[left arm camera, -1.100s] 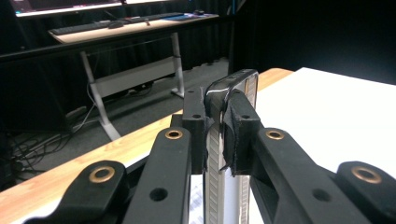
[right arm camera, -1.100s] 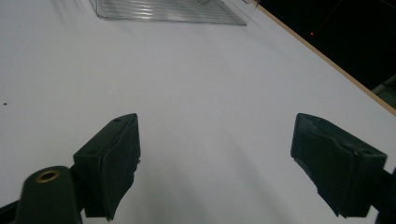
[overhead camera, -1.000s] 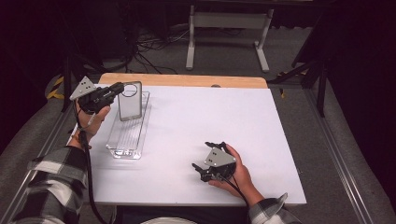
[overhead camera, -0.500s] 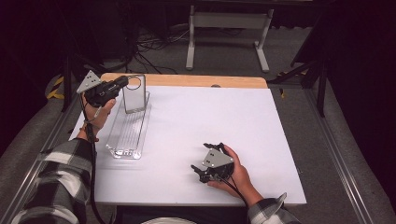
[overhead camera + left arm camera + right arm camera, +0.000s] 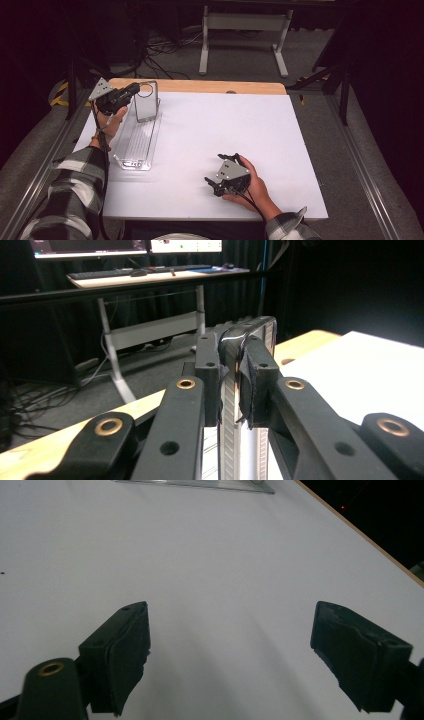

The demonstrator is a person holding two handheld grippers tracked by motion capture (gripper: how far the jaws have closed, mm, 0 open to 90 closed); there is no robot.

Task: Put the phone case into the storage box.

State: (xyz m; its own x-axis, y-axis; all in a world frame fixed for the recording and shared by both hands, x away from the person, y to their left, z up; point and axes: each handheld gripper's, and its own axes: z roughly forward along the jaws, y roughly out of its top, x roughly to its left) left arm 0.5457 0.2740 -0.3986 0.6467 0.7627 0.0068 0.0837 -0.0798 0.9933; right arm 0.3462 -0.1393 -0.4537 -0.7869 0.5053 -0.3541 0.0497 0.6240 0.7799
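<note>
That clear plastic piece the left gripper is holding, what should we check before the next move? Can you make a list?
1. Left gripper shut on the clear plastic piece: ok.
2. Piece held upright over the far end of the clear tray: ok.
3. Piece touching the tray: cannot tell.
4. Right gripper open with nothing between its jaws: ok.
5. Right gripper apart from the tray, low over the white table: ok.

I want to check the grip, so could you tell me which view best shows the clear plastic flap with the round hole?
The high view: the clear plastic flap stands upright, hole visible, in the left gripper. The left gripper view shows its edge clamped between the pads.
</note>
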